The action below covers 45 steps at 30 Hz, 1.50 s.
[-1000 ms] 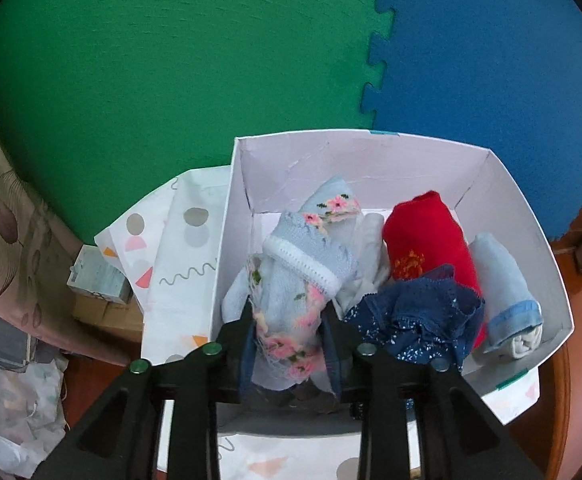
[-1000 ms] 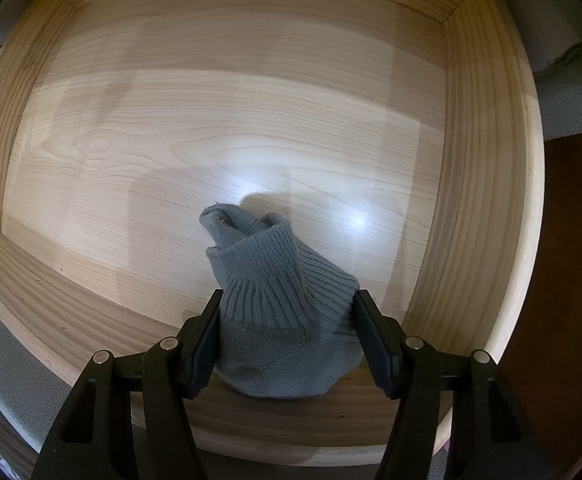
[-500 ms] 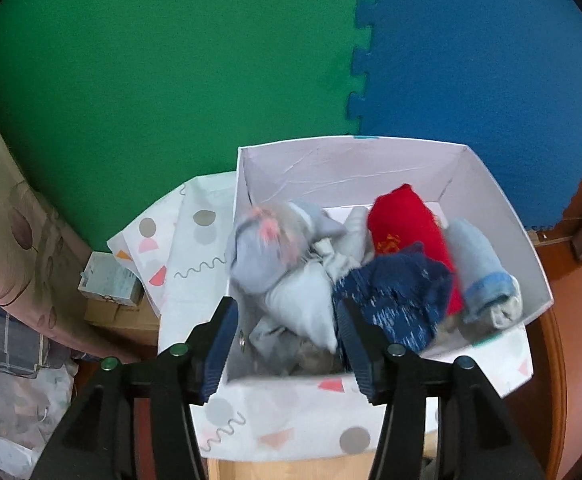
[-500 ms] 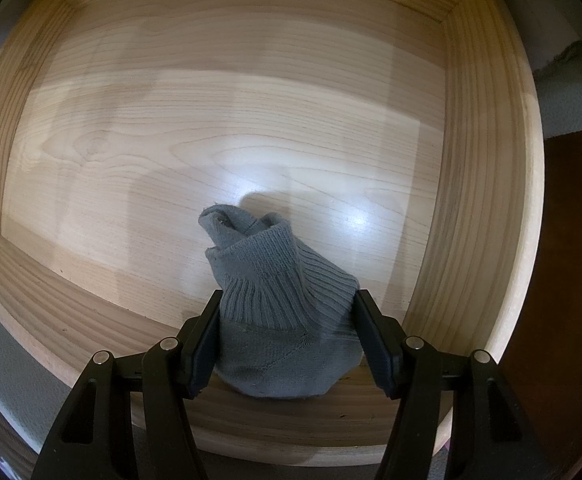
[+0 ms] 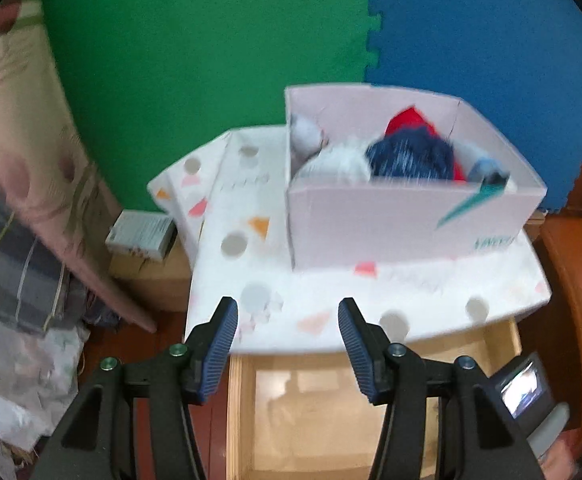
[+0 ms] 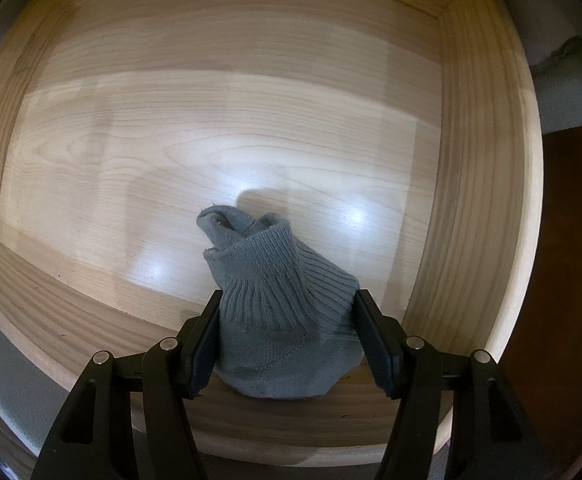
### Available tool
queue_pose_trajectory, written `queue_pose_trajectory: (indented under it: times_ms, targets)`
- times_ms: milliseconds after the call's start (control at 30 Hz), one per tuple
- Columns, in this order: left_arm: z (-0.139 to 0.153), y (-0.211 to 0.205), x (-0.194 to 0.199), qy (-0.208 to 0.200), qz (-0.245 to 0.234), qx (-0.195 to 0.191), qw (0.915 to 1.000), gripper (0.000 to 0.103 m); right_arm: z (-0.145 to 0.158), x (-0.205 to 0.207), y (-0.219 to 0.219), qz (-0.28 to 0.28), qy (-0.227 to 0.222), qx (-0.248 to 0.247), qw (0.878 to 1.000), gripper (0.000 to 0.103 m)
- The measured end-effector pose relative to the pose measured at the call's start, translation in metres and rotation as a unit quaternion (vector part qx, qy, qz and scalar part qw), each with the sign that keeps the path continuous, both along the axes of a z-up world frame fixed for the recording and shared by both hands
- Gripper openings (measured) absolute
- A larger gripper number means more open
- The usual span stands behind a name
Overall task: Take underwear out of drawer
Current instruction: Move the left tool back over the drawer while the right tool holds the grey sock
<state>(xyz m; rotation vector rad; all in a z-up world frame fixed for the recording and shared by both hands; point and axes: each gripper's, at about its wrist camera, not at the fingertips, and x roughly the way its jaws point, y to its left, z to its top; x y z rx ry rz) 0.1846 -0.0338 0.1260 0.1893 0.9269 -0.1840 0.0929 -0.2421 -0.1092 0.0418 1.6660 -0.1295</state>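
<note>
My left gripper is open and empty, held above the front of a white patterned cabinet top. Beyond it a white cardboard box holds several bundled garments: a red one, a dark blue one and pale ones. Below the gripper lies the open wooden drawer. My right gripper is shut on a grey knitted garment, just above the drawer's wooden floor near its front wall.
A green and blue foam mat covers the floor behind the box. Folded fabric and bedding are stacked at the left, with a small box beside the cabinet. The drawer's right wall stands close to my right gripper.
My left gripper let go of the pale floral garment into the box, opened, and pulled back and down towards the drawer. My right gripper has stayed still, shut on the grey garment.
</note>
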Motion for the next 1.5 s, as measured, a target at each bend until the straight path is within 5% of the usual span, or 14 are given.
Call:
queue_pose_trajectory:
  times_ms: [267, 600, 1500]
  targets:
    - [-0.061, 0.001, -0.047, 0.01, 0.003, 0.063, 0.998, 0.054, 0.002, 0.002, 0.001, 0.002, 0.0, -0.004, 1.0, 0.06]
    - [-0.113, -0.003, -0.07, 0.052, 0.006, 0.058, 0.997, 0.054, 0.004, -0.002, 0.003, 0.0, -0.007, -0.007, 1.0, 0.058]
    - [-0.137, 0.019, -0.073, 0.073, 0.044, 0.008, 0.9963, 0.054, 0.033, -0.019, -0.021, -0.029, -0.067, 0.022, 0.997, 0.041]
